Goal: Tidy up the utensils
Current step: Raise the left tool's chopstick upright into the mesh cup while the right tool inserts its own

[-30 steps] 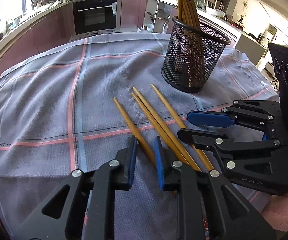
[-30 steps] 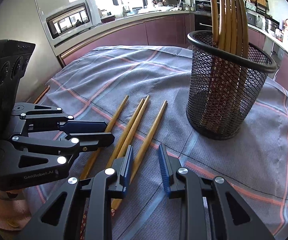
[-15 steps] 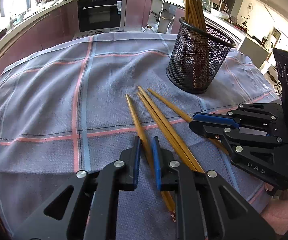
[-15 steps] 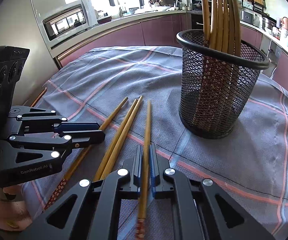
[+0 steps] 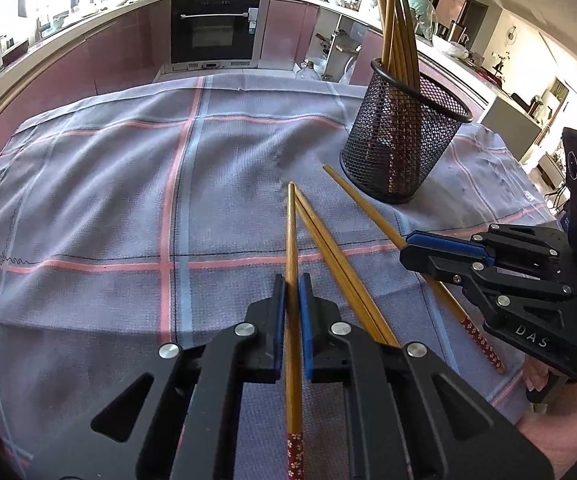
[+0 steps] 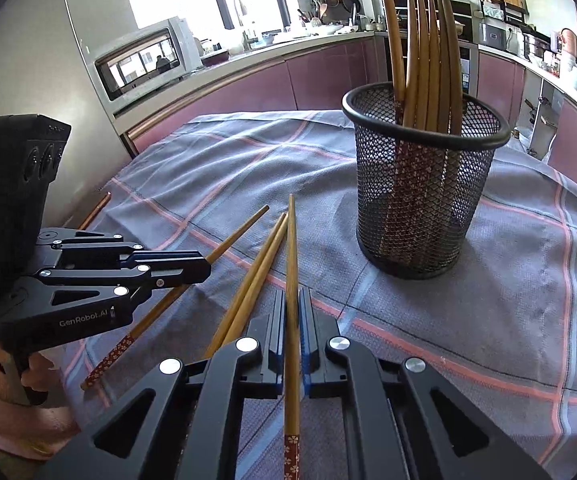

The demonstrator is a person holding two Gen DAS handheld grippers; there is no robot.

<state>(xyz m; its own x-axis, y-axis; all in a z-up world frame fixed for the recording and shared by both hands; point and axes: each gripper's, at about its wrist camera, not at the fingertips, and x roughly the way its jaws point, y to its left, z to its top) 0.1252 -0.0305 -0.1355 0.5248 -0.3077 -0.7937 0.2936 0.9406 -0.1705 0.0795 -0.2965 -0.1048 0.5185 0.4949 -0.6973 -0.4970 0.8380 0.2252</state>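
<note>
My left gripper point(image 5: 292, 286) is shut on a wooden chopstick point(image 5: 291, 240) with a red patterned end, lifted off the cloth and pointing forward. My right gripper point(image 6: 293, 300) is shut on another such chopstick point(image 6: 291, 248), also lifted. Each gripper shows in the other's view: the right one point(image 5: 412, 242) at the right edge, the left one point(image 6: 204, 266) at the left edge. Two more chopsticks point(image 5: 336, 260) point(image 6: 256, 276) lie side by side on the cloth between them. A black mesh cup point(image 5: 402, 148) point(image 6: 424, 200) holds several chopsticks upright, ahead and to the right.
A grey checked cloth point(image 5: 108, 184) covers the table. Kitchen counters and an oven point(image 5: 214, 30) stand beyond the table's far edge. A microwave point(image 6: 144, 60) stands at the far left in the right wrist view.
Both grippers have closed, each on a chopstick, and raised it off the cloth. The held chopsticks have swung to point straight ahead. Two chopsticks stay lying on the cloth.
</note>
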